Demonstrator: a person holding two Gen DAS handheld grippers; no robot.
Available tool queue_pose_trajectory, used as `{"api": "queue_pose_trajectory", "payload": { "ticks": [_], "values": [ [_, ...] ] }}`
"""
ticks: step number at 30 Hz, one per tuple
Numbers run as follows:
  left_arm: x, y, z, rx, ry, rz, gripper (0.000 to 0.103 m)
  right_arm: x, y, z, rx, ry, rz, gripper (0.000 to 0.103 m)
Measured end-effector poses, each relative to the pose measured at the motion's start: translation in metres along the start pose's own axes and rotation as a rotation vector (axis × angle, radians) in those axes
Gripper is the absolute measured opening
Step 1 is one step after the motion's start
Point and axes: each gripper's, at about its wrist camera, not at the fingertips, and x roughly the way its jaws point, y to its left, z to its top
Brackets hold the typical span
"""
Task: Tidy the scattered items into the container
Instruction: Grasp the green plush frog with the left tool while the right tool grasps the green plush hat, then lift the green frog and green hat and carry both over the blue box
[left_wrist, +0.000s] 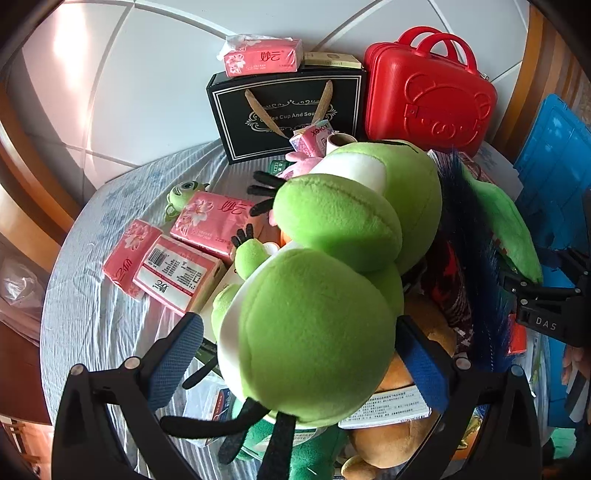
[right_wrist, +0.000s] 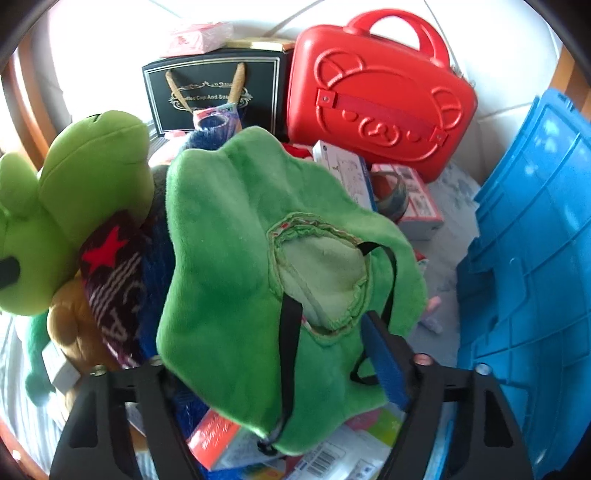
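The left tongs (left_wrist: 299, 354) are clamped on a green frog plush (left_wrist: 317, 295), the blue pads pressing its rounded body from both sides. The frog hangs over the heap in the middle of the surface (left_wrist: 92, 314), which is covered with a pale striped cloth.

The right tongs (right_wrist: 280, 354) straddle a flat green plush piece (right_wrist: 229, 266) with black straps. Its right pad lies against the cloth edge; the left finger is hidden under the fabric, so I cannot tell whether they grip it.

Pink tissue packs (left_wrist: 177, 258) lie toward the left edge of the surface, next to a small one-eyed green toy (left_wrist: 183, 194). At the far edge stand a black gift bag (left_wrist: 284, 110), with another tissue pack (left_wrist: 262, 55) on top, and a red case (left_wrist: 432, 96). A blue plastic crate (right_wrist: 535, 258) stands at the right edge, near the right tongs. A brown plush (left_wrist: 399, 435) lies under the frog.
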Motion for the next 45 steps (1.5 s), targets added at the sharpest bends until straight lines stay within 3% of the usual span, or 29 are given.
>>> {"api": "queue_pose_trajectory", "payload": {
  "ticks": [2,6,15,23,34,41,45],
  "values": [
    [0.006,-0.005,0.003,0.012,0.005,0.000,0.103,0.004,-0.001,0.002,0.002,0.011,0.003,0.071],
    [0.013,-0.011,0.006,0.022,0.011,0.005,0.103,0.010,-0.005,0.003,0.018,0.034,0.022,0.051],
    [0.023,-0.011,0.011,-0.003,0.016,0.005,0.100,0.004,-0.002,0.003,0.023,0.018,0.046,0.022],
    [0.037,-0.015,0.012,0.007,0.058,0.006,0.103,0.001,-0.008,0.002,0.042,0.027,0.059,0.019],
    [0.054,-0.024,0.014,0.058,0.155,0.075,0.103,-0.002,-0.009,0.001,0.044,0.029,0.063,0.017],
    [0.042,-0.024,0.012,0.032,0.113,0.080,0.074,-0.005,-0.010,0.001,0.050,0.020,0.063,0.016],
    [0.036,-0.022,0.011,0.015,0.101,0.075,0.068,-0.010,-0.010,0.001,0.049,0.008,0.063,0.015]
  ]
}}
